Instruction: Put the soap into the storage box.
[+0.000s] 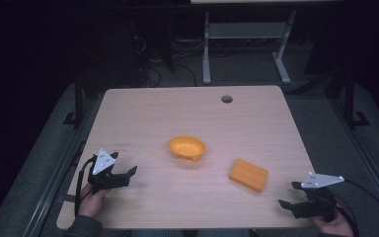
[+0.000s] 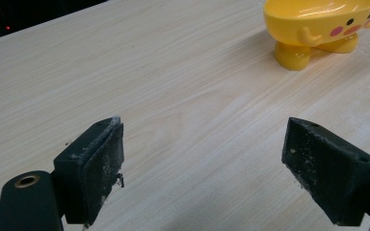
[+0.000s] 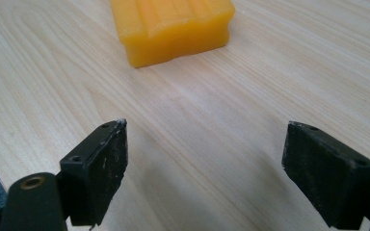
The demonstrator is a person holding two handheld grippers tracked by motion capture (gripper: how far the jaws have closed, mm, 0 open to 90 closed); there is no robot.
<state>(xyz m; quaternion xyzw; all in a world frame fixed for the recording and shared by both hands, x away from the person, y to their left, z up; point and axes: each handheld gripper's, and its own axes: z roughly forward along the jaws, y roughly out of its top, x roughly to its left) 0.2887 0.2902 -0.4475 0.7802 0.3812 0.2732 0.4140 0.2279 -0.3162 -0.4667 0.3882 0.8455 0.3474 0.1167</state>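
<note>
Broadly, the wooden table (image 1: 187, 118) spans the high view's centre, with the orange block (image 1: 248, 175) right of middle and the yellow bowl (image 1: 186, 147) at centre. Lower left, the left gripper (image 1: 128, 174) gapes empty; lower right, the right gripper (image 1: 287, 195) likewise. Up close, the left gripper view's upper right reveals the bowl's painted face and stubby feet; the right gripper view's top shows the block's ridges.

A person's left hand (image 1: 91, 200) holds the left gripper (image 1: 126, 176) low at the near left, jaws spread wide and pointing right. The right hand (image 1: 336, 225) grips the right gripper (image 1: 288, 195) at the near right, jaws equally wide, pointing left.
</note>
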